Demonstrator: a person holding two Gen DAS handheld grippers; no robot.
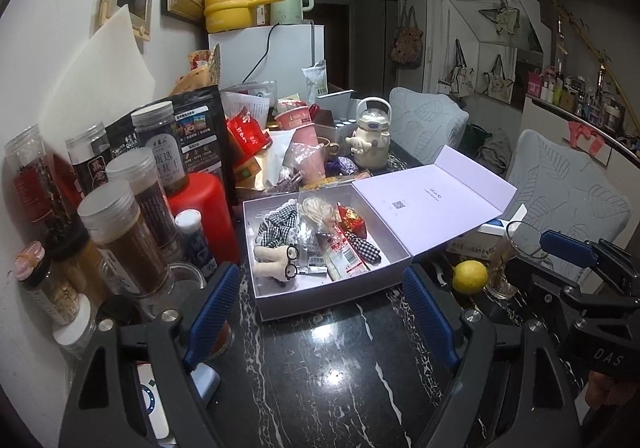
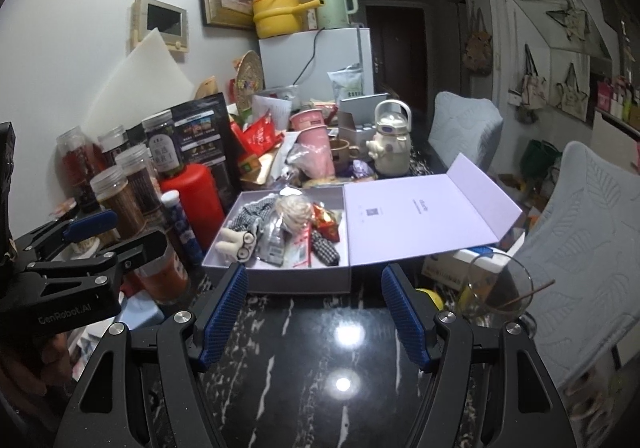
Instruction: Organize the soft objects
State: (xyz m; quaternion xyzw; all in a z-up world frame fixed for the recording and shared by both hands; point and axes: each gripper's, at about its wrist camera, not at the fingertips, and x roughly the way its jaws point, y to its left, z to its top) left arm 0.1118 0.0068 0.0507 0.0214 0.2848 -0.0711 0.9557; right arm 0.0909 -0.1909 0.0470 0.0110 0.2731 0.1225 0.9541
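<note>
Both grippers, left (image 1: pixel 320 312) and right (image 2: pixel 316 316), were held wide apart and empty over the table (image 1: pixel 340 380). Soft toys (image 1: pixel 276 248) lay in the open box (image 1: pixel 320 300), just ahead.

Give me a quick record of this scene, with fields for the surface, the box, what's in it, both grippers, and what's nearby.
surface: black marble table
box: lilac box, lid flipped open to the right
contents: plush doll with glasses, checkered fabric, red packet
left gripper: open, empty, just short of the box
right gripper: open, empty, just short of the box
nearby: lemon, glass, spice jars
</note>
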